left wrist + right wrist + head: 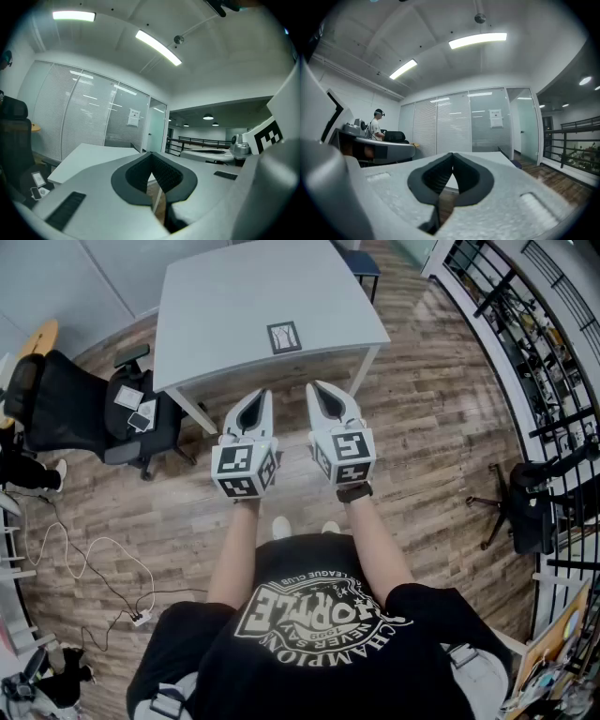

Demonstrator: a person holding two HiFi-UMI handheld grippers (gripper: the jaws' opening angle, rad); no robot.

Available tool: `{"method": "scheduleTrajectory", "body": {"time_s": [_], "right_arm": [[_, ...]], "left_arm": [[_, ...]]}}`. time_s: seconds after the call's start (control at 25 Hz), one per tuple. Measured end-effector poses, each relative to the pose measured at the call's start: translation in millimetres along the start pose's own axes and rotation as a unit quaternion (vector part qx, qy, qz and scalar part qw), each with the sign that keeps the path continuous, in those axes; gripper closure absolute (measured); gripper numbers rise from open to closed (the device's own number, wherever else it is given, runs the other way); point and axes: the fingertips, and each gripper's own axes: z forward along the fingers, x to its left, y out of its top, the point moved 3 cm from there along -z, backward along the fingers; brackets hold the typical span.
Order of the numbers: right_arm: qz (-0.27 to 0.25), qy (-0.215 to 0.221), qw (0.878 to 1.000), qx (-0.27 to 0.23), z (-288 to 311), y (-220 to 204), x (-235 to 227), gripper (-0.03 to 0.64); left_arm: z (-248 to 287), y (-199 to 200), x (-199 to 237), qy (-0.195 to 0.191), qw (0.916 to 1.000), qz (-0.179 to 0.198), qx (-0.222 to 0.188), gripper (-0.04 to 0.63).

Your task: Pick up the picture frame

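A small dark picture frame (284,337) lies flat near the front edge of the grey table (216,296) in the head view. My left gripper (259,395) and right gripper (323,388) are held side by side over the wooden floor, short of the table's front edge and apart from the frame. Both point level toward the table. Each is shut with nothing between its jaws. In the left gripper view the gripper (151,153) shows its pads meeting, with the table (89,157) beyond. The right gripper (452,154) looks the same in its own view.
A black office chair (84,413) stands left of the table, with cables (94,568) on the floor nearby. Another chair (530,502) and a black railing (525,343) are at the right. A blue seat (361,261) sits behind the table. A person (375,125) stands far off.
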Motion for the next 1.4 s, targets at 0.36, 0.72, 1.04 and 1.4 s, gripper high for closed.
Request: {"method": "scheduleTrajectory", "body": {"time_s": [0.36, 0.72, 1.04, 1.4], "right_arm": [[-0.004, -0.038, 0.999, -0.017, 3.9, 7.3, 19.4, 0.617], [0.012, -0.073, 0.997, -0.008, 5.7, -13.8, 27.0, 0.617], [0.013, -0.059, 0.998, 0.001, 48.6, -23.9, 10.6, 0.617], [0.02, -0.011, 1.0, -0.006, 158.2, -14.7, -39.1, 0.617]], "left_arm": [[-16.8, 1.8, 21.1, -0.014, 0.9999, 0.007, -0.005, 0.589], [-18.2, -18.7, 38.9, -0.031, 0.9994, -0.012, 0.009, 0.589], [21.5, -27.5, 56.7, -0.024, 0.9994, -0.023, 0.013, 0.589], [125.1, -7.2, 101.8, 0.017, 0.9997, -0.018, 0.006, 0.588]]}}
